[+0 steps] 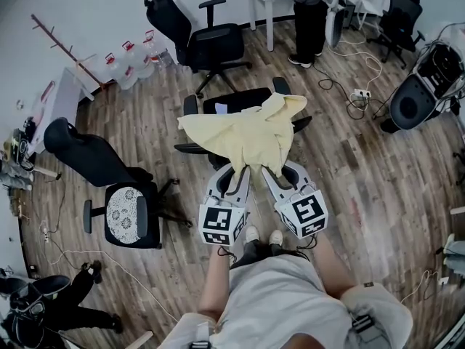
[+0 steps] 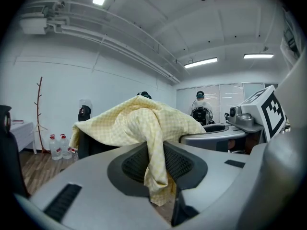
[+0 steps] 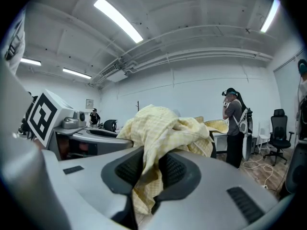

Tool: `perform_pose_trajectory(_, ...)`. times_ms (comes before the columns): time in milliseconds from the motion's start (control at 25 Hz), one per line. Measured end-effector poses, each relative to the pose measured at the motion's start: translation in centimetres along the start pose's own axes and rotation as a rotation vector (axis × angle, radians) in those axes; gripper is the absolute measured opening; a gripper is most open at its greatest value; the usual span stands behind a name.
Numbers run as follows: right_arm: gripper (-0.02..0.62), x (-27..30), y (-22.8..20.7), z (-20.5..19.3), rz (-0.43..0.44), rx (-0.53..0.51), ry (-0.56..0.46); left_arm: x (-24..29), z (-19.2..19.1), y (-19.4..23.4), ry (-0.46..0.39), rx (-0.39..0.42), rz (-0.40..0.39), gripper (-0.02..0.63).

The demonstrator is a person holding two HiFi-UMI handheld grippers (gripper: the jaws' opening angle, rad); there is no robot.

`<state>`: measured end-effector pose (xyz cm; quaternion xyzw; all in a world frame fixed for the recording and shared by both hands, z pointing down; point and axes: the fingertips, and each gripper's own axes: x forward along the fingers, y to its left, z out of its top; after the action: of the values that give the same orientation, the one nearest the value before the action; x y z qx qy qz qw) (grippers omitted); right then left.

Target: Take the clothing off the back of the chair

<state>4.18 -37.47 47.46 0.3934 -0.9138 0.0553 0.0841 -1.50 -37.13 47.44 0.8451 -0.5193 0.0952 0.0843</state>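
Note:
A pale yellow checked garment (image 1: 251, 131) hangs over the back of a black office chair (image 1: 231, 102) right in front of me. Its near hem runs down into both grippers. The left gripper (image 1: 238, 171) is shut on a fold of the yellow cloth (image 2: 154, 147), which is pinched between the ribbed pads (image 2: 184, 164). Beside it, the right gripper (image 1: 270, 171) is shut on another fold of the same garment (image 3: 151, 147), with cloth bunched between its pads (image 3: 125, 169). The chair's backrest is mostly hidden under the cloth.
A second black chair with a patterned seat (image 1: 123, 213) stands to the left, a third chair (image 1: 192, 31) behind. Water bottles (image 1: 127, 64) and a coat stand (image 1: 62, 46) are at the far left. A person (image 1: 311, 17) stands by a white table; cables (image 1: 356, 86) lie on the floor.

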Motion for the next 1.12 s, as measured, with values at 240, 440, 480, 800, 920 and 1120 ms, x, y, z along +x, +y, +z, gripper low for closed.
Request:
perform_pose_trajectory(240,0.084,-0.4,0.5,1.3,0.019,-0.011,-0.028,-0.7,1.2,-0.3,-0.02,0.012,0.019,0.092)
perform_pose_trajectory(440,0.08,-1.0,0.7,2.4,0.031,-0.02,-0.046,-1.2,2.3,-0.7,-0.037,0.019,0.035,0.087)
perform_pose_trajectory(480,0.08,-1.1,0.8,2.6,0.034,-0.022,-0.05,-1.3,2.5,-0.8,-0.041,0.021,0.037,0.086)
perform_pose_trajectory(800,0.078,-1.5,1.2,4.8,0.05,-0.044,-0.093,-2.1,4.6,-1.2,-0.079,0.04,0.048,0.083)
perform_pose_trajectory(920,0.077,-2.0,1.3,5.4,0.056,-0.045,-0.104,-2.5,5.2,-1.6,-0.088,0.046,0.053,0.083)
perform_pose_trajectory(1120,0.077,-3.3,1.7,5.9,0.069,-0.049,-0.129,-3.4,5.8,-2.7,-0.106,0.062,0.06,0.081)
